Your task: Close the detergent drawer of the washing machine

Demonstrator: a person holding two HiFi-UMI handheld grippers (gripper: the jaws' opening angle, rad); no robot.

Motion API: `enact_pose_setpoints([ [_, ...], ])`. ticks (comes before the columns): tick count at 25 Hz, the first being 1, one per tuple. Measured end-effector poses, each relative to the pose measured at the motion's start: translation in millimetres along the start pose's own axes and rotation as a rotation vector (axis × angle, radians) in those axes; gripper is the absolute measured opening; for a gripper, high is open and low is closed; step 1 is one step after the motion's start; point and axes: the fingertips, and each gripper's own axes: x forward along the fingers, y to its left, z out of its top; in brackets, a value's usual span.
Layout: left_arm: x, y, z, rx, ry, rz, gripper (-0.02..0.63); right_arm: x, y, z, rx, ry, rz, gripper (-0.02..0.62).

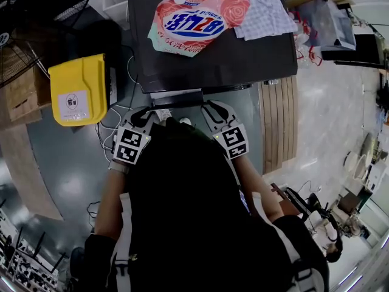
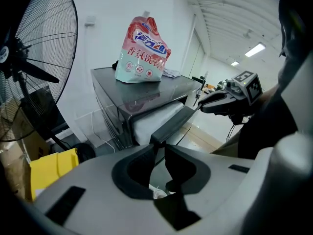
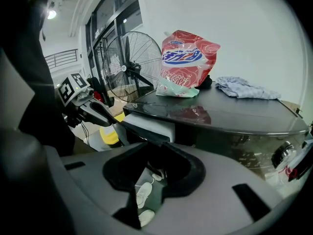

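Note:
The detergent drawer (image 1: 176, 96) stands pulled out from the front of the dark washing machine (image 1: 213, 59). In the left gripper view it shows a white body and a dark front panel (image 2: 171, 125). My left gripper (image 1: 151, 112) is at the drawer's left front corner, and its jaws (image 2: 160, 148) stand a narrow gap apart with nothing between them. My right gripper (image 1: 209, 107) is at the right front corner. Its jaws (image 3: 155, 143) are also apart and empty, just short of the drawer (image 3: 146, 126). Whether either gripper touches the panel I cannot tell.
A red and white detergent bag (image 1: 197, 20) and a checked cloth (image 1: 261, 8) lie on the machine's top. A yellow box (image 1: 79, 90) and a standing fan (image 2: 34, 58) are to the left. Wooden boards (image 1: 279, 126) run along the machine's right side, and cables trail on the floor.

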Motion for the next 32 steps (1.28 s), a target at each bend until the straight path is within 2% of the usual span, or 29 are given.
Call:
enact_pose_setpoints([
  [6,1,4,3,-0.013,-0.017,-0.005,0.074,3,-2,3,0.011,-0.002,-0.027,0.106],
  [10,4,5,2,-0.051,-0.024,-0.003,0.083,3,-4,2,0.026,-0.005,-0.060,0.112],
  [14,5,8,1,-0.058,-0.035,0.010,0.110,4,-9,1,0.049,-0.009,-0.084,0.158],
  [18,4,11,6,-0.022,-0.050,0.024,0.075,8,-7,7,0.045,-0.028,-0.084,0.107],
  [23,6,26,21,-0.056,-0.045,0.064,0.071,17,-18,22,0.067,-0.023,-0.087,0.107],
  [32,9,33,25,-0.073,-0.042,0.066,0.072,23,-21,26,0.076,-0.009,-0.103,0.107],
])
